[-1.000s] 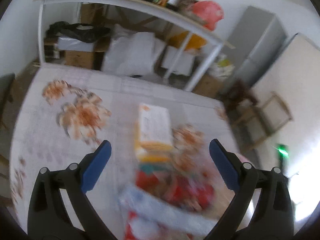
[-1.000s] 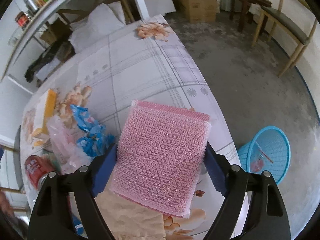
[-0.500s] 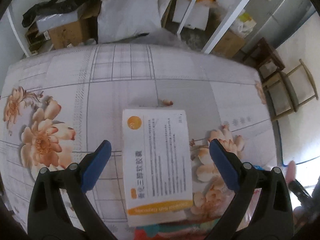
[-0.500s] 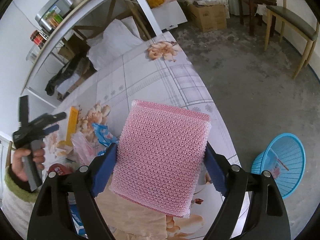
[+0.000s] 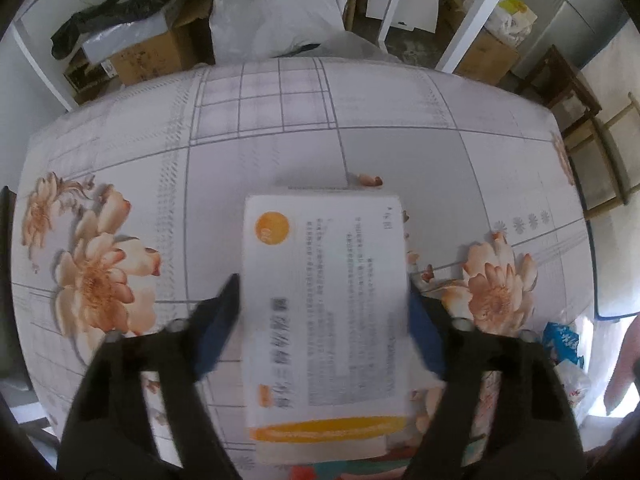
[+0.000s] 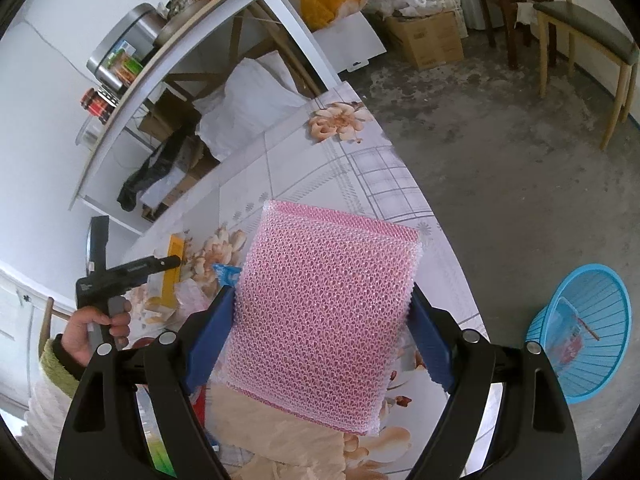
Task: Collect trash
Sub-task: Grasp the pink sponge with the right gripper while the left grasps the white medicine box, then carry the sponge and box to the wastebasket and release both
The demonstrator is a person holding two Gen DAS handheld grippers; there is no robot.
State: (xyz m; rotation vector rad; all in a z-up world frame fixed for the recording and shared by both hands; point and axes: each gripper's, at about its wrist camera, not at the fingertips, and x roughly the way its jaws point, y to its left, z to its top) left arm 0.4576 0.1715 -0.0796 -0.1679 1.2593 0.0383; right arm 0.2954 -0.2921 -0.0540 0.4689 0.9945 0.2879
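My left gripper (image 5: 324,304) is shut on a white and orange carton (image 5: 326,312) that lies on the floral tablecloth (image 5: 160,184); both blue pads press its long sides. My right gripper (image 6: 322,320) is shut on a pink bubble-wrap pouch (image 6: 324,312) and holds it above the table's right end. In the right wrist view the left gripper (image 6: 124,276) shows at the left, held in a hand, by the carton's orange edge (image 6: 172,268). A blue waste basket (image 6: 580,332) stands on the floor to the right.
Blue snack wrappers (image 5: 562,340) and a clear bag lie at the table's right. A crumpled beige paper (image 6: 276,436) lies under the pouch. A white shelf (image 6: 192,36) with cans and boxes stands behind the table. A wooden chair (image 6: 588,36) stands on the concrete floor.
My left gripper moved forward over the carton and closed on its sides. My right gripper lifted the pink pouch higher and tilted up, so more of the shelf and room shows.
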